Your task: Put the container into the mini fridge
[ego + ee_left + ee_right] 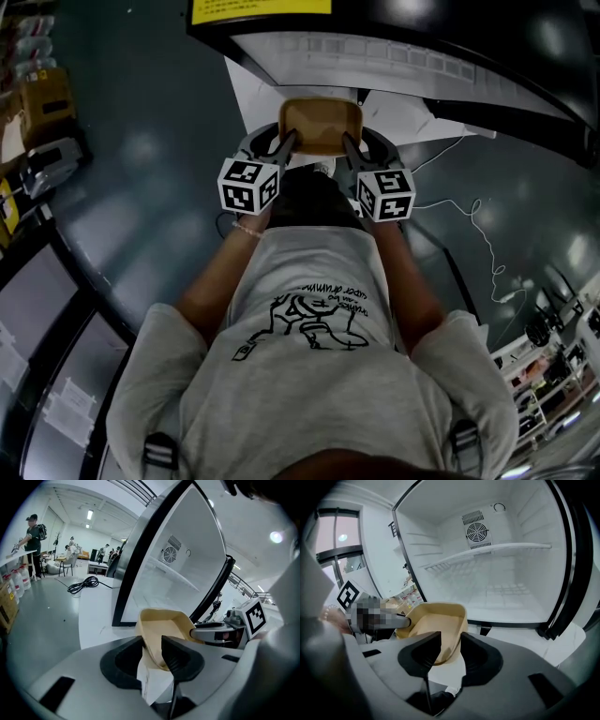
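A tan, shallow container [321, 127] hangs in the air in front of the open mini fridge [394, 56], held by its two sides. My left gripper [286, 145] is shut on the container's left rim [164, 625], the wall pinched between its black pads at the left gripper [152, 651]. My right gripper [352, 148] is shut on the right rim, and in its own view the container [436, 620] sits between the right gripper's [450, 651] jaws. The fridge interior [501, 588] is white and bare, with one wire shelf [487, 550] and a fan at the back.
The fridge door [218, 588] stands open at the right, with a black frame [136, 559] around the opening. The fridge rests on a white mat [93, 616]. A black cable [83, 584] and a white cable [483, 225] lie on the floor. People [33, 531] stand far off.
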A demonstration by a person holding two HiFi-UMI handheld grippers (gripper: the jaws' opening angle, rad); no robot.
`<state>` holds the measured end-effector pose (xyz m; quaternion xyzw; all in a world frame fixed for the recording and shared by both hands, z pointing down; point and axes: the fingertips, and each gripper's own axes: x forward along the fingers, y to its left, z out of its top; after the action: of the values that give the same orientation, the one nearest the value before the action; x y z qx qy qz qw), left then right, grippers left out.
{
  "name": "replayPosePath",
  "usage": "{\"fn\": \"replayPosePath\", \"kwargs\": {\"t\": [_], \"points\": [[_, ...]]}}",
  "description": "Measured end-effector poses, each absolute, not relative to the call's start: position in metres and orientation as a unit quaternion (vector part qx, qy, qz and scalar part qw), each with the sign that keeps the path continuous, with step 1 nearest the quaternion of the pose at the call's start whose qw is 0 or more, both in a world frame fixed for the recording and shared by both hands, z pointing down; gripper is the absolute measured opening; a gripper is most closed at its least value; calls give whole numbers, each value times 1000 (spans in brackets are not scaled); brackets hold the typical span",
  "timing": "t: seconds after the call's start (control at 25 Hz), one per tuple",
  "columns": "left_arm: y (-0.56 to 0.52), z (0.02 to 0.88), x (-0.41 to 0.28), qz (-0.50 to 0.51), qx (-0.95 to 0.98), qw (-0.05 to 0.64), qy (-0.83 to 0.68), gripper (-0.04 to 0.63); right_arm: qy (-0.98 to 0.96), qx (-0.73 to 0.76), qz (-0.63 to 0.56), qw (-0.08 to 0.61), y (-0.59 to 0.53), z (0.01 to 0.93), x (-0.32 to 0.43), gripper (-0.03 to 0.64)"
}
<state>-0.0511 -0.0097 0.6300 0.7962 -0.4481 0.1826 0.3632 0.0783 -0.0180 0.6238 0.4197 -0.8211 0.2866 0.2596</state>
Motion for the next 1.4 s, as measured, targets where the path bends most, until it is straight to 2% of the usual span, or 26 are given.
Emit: {"fn": "replayPosePath", "kwargs": {"t": [1.4], "points": [[-15, 524, -47, 132, 819, 340, -444, 135, -830, 437, 267, 221, -18, 517, 84, 138]]}}
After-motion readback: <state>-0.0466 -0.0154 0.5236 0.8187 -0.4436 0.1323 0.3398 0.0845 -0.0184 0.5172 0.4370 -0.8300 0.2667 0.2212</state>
